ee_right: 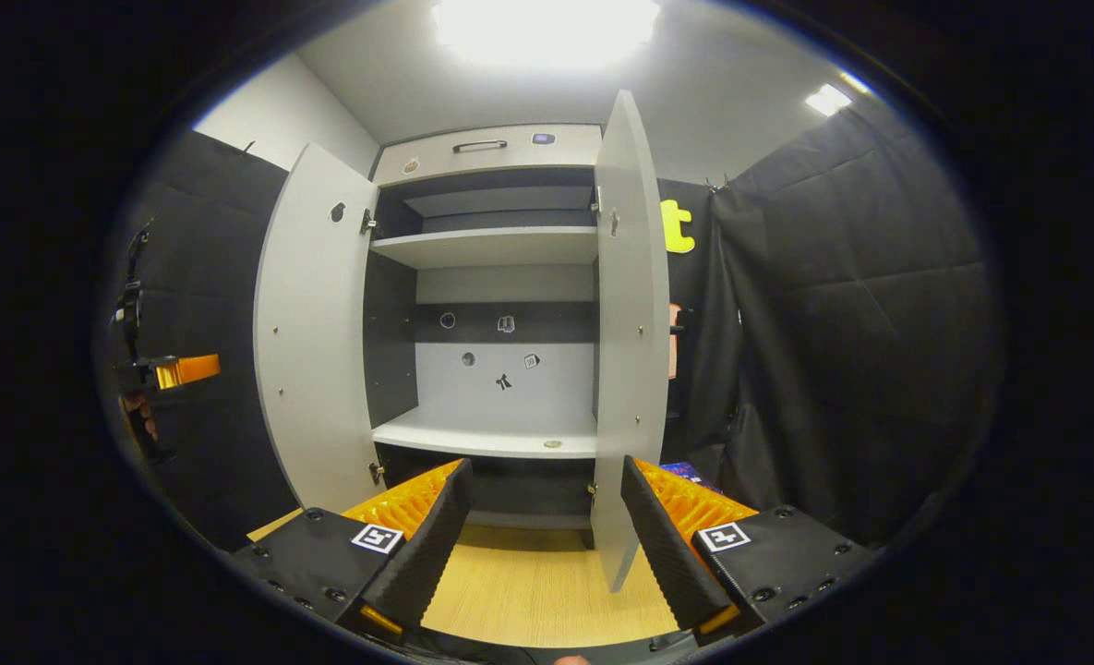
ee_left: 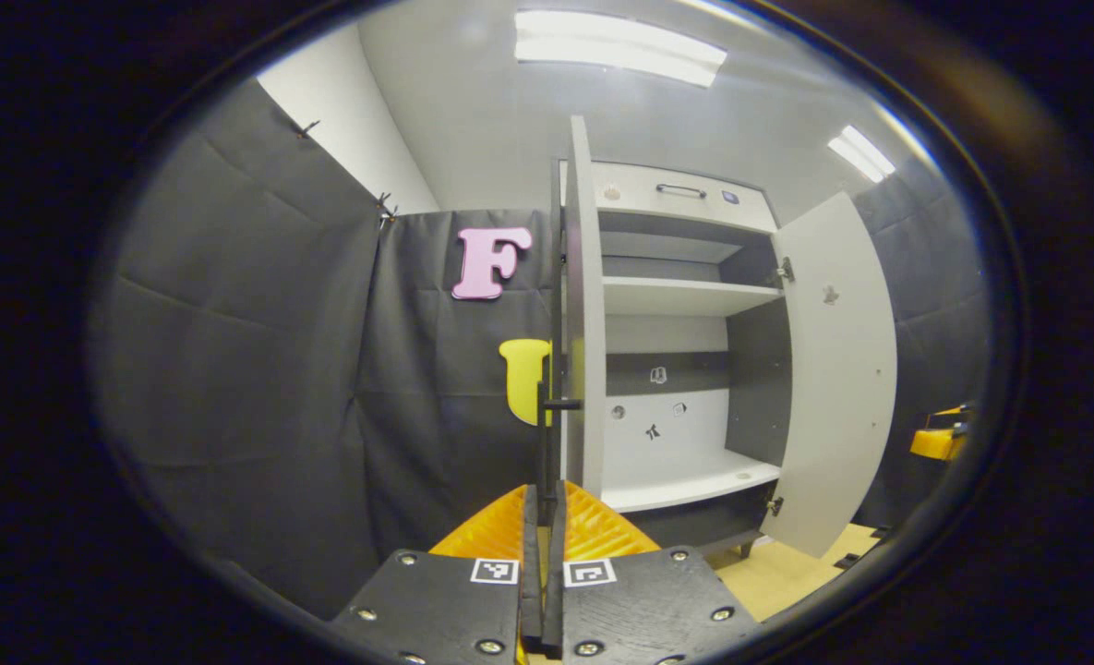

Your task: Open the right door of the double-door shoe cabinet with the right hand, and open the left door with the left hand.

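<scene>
The shoe cabinet is white and grey, and both of its doors stand swung out. In the left gripper view I see the left door edge-on, straight ahead. My left gripper is shut on that door's thin black handle. The right door hangs wide open at the right. In the right gripper view the right door stands edge-on just beyond my right gripper, which is open and holds nothing. The left door is open at the left, with the left gripper behind it.
Bare shelves fill the cabinet, and a drawer with a handle runs along its top. Black cloth walls close in on both sides. A pale wooden floor lies in front. The right gripper shows at the far right.
</scene>
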Motion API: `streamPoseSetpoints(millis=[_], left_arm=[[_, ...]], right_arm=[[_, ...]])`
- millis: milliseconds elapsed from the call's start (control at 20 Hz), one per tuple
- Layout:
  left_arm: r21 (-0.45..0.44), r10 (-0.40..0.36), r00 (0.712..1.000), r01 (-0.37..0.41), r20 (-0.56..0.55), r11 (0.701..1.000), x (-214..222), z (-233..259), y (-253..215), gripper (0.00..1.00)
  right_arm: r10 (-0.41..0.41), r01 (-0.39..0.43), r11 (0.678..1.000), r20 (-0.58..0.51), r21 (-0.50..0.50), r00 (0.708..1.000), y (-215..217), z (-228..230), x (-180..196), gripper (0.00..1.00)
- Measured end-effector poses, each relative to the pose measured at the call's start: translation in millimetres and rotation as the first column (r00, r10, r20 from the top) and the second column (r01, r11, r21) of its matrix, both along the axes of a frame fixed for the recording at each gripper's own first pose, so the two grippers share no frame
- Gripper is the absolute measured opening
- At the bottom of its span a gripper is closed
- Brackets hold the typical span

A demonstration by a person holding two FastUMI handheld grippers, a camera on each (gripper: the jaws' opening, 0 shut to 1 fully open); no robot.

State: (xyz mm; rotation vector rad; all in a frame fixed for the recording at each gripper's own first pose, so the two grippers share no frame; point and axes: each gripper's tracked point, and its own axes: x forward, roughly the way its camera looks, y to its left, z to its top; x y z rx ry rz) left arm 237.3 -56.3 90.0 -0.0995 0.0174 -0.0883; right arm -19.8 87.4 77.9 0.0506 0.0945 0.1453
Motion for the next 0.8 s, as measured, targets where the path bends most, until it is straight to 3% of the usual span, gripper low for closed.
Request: streamPoseSetpoints(millis=[200, 650, 800], left_arm=[[0.008, 0.018, 0.999, -0.018, -0.027, 1.000, -8, -6, -10, 0.03], [0.026, 0.040, 0.998, -0.038, -0.058, 0.999, -18, -12, -24, 0.00], [0.043, 0.060, 0.996, -0.058, -0.061, 0.997, -18, -13, -22, 0.10]], right_arm=[[0.001, 0.001, 0.999, 0.061, -0.035, 0.998, -9, 10, 0, 0.96], [-0.003, 0.000, 0.999, 0.062, 0.040, 0.998, -15, 4, 2, 1.00], [-0.008, 0.006, 0.999, 0.062, 0.031, 0.998, -20, 3, 2, 1.00]])
